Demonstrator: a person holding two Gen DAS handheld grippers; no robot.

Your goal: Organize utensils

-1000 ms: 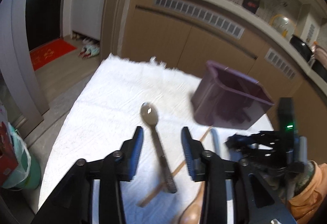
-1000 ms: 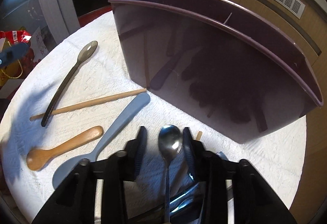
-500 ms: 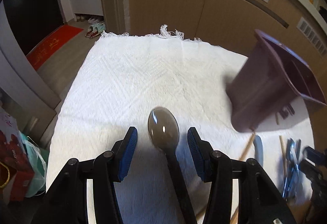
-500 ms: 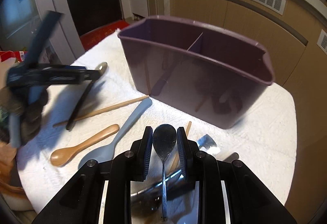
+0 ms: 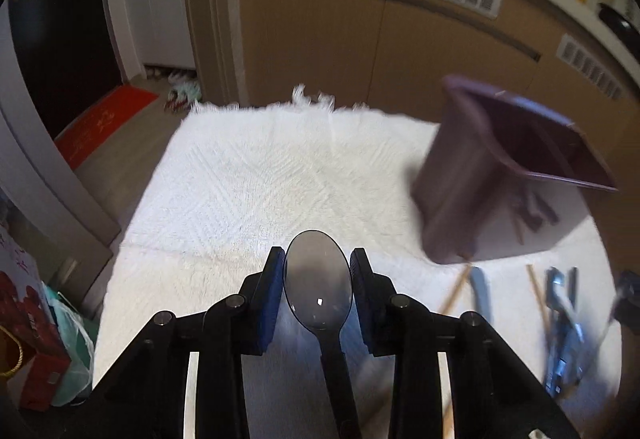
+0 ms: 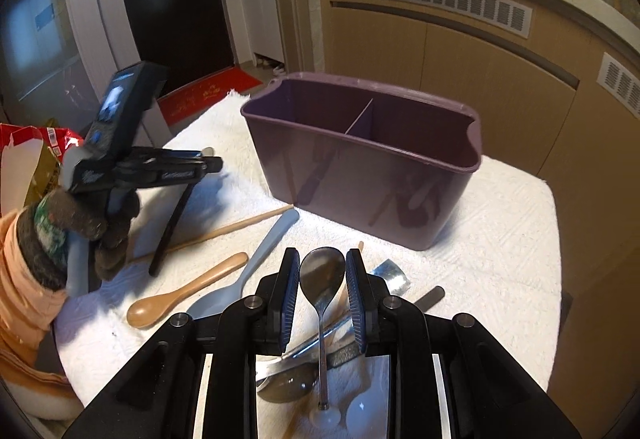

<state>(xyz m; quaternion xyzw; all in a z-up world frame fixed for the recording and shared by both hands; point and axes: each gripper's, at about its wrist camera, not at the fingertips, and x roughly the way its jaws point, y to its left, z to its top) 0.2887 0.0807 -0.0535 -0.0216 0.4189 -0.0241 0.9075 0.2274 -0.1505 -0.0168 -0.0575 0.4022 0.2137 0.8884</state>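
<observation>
My left gripper (image 5: 317, 259) has a dark translucent spoon (image 5: 320, 303) between its blue pads (image 5: 268, 299). The jaws are closing, and the pads touch both edges of the bowl. In the right wrist view the left gripper (image 6: 216, 163) holds that dark spoon (image 6: 172, 227) tilted, with the handle end down on the cloth. My right gripper (image 6: 323, 259) is shut on a metal spoon (image 6: 321, 319), bowl forward, lifted above the table. The purple two-compartment caddy (image 6: 360, 179) stands just beyond it and sits at the right in the left wrist view (image 5: 460, 191).
On the white cloth (image 6: 500, 259) lie a wooden spoon (image 6: 188, 295), a grey-blue spoon (image 6: 256, 259), a wooden chopstick (image 6: 224, 231) and a pile of metal cutlery (image 6: 296, 363). Brown cabinets stand behind the table. A red bag (image 6: 36, 143) is off the left edge.
The left gripper came forward over the dark spoon and its jaws narrowed onto the bowl. The right gripper rose with the metal spoon, so the caddy's inside shows.
</observation>
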